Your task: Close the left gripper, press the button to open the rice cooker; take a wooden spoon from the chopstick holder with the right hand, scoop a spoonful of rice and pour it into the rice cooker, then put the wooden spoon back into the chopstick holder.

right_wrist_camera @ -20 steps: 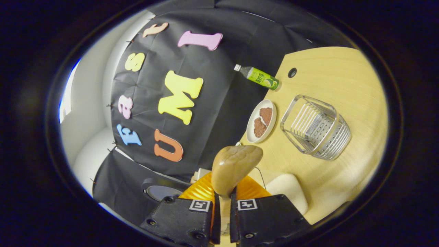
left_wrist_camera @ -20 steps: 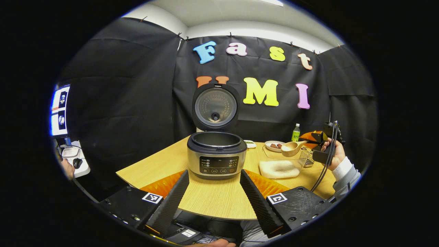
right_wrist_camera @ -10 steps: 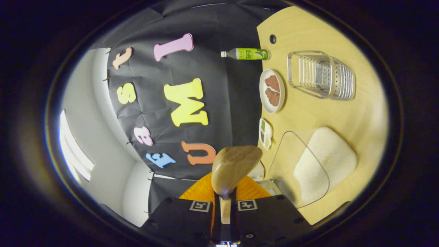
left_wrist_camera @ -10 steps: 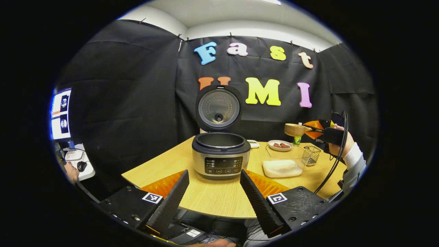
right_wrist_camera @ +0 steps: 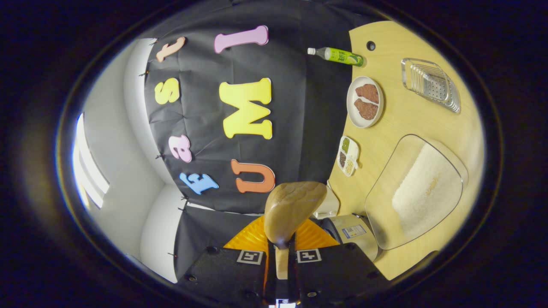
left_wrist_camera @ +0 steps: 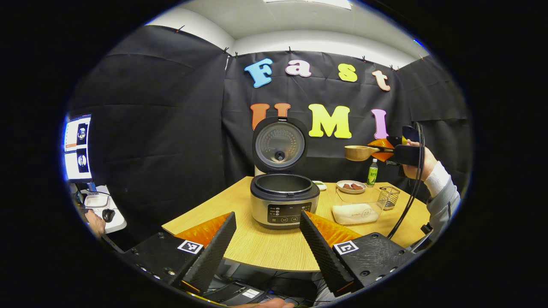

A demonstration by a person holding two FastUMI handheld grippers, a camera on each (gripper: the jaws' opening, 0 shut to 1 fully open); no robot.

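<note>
With the right hand-held gripper (right_wrist_camera: 280,267) clamping the wooden spoon (left_wrist_camera: 358,152) level above the counter's (left_wrist_camera: 274,250) right edge, carry it steadily over the open rice cooker (left_wrist_camera: 284,199) before tipping, the left hand-held gripper (left_wrist_camera: 266,239) spread idle.

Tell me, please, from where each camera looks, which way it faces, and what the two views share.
Left gripper view: rides the left hand-held gripper, low at the table's near edge, facing the open silver rice cooker; its own spread fingers show, and farther off the hand holding the right hand-held gripper.
Right gripper view: rides the right hand-held gripper, raised and rolled sideways, facing the wall and wooden table; its fingers clamp the wooden spoon.
Shared: spoon, clear container of white rice, green bottle, wire chopstick holder.
</note>
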